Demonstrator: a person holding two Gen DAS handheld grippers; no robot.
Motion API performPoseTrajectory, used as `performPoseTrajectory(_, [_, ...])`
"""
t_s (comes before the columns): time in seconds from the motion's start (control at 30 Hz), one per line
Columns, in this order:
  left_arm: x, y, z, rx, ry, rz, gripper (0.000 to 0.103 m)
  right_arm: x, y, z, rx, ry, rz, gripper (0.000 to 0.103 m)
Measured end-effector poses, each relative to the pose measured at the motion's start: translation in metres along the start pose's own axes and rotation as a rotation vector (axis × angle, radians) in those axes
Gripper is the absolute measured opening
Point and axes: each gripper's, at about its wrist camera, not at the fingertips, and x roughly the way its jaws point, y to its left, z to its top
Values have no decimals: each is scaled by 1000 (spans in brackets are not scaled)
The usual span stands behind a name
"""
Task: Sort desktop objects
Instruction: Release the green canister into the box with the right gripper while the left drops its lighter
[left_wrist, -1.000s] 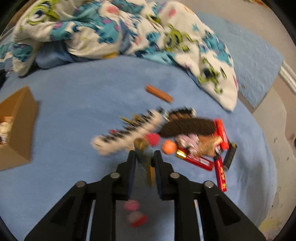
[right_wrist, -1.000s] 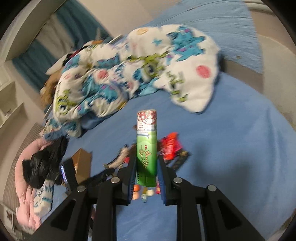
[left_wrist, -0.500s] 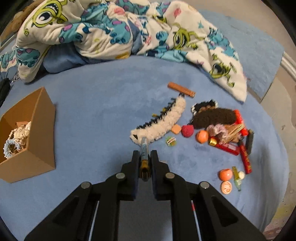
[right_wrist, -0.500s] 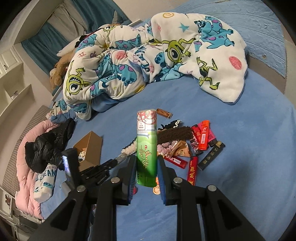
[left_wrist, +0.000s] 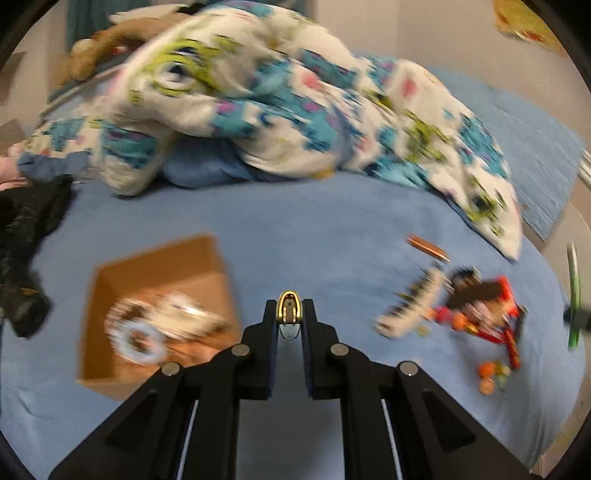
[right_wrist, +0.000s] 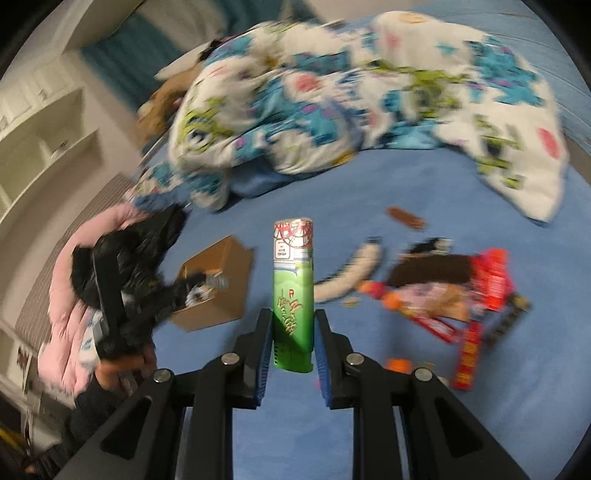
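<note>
My left gripper (left_wrist: 290, 314) is shut on a small gold hair clip (left_wrist: 289, 309), held above the blue bed just right of an open cardboard box (left_wrist: 110, 280) that holds white hair accessories. My right gripper (right_wrist: 293, 325) is shut on an upright green tube (right_wrist: 293, 295) with a red and white top. A pile of small objects (left_wrist: 476, 310) lies on the bed at the right: a fluffy white clip (right_wrist: 354, 275), a dark brown piece (right_wrist: 428, 275), red packets (right_wrist: 491, 280) and orange pieces. The left gripper also shows in the right wrist view (right_wrist: 192, 284), over the box (right_wrist: 221, 280).
A crumpled cartoon-print duvet (left_wrist: 280, 110) covers the far side of the bed. A brown stick (left_wrist: 428, 248) lies apart from the pile. Black clothing (left_wrist: 22, 236) and a pink quilt (right_wrist: 62, 291) lie at the left. White shelves (right_wrist: 48, 125) stand beyond the bed.
My left gripper has carried the gold clip up and left from the pile to beside the box. My right gripper still holds the green tube and has swung slightly.
</note>
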Motion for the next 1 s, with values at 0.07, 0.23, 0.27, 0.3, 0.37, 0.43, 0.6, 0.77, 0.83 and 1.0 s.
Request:
performPoseTrajectory(0.07, [1, 32, 8, -14, -5, 60, 12, 27, 27, 5, -48, 25, 38, 22])
performPoseTrajectory(0.23, [27, 108, 0, -88, 57, 137, 12, 102, 88, 14, -152, 108, 85, 22])
performPoseTrajectory(0.27, [33, 118, -4, -105, 68, 140, 12, 117, 100, 15, -176, 127, 94, 22])
performPoseTrajectory(0.3, [40, 125, -8, -119, 80, 137, 12, 129, 108, 17, -191, 141, 102, 22])
performPoseTrajectory(0.37, [54, 140, -18, -155, 107, 116, 12, 165, 131, 20, -226, 194, 124, 22])
performPoseTrajectory(0.43, [67, 150, -30, -185, 129, 112, 14, 188, 145, 22, -244, 224, 134, 22])
performPoseTrajectory(0.6, [69, 156, -45, -186, 79, 156, 53, 245, 172, 32, -293, 275, 126, 22])
performPoseTrajectory(0.77, [46, 148, -54, -151, -42, 113, 96, 293, 179, 39, -295, 311, 124, 22])
performPoseTrajectory(0.83, [34, 147, -58, -161, -86, 150, 96, 311, 180, 42, -288, 318, 120, 22])
performPoseTrajectory(1.0, [-8, 149, -88, -260, -184, 217, 97, 336, 175, 41, -250, 335, 129, 51])
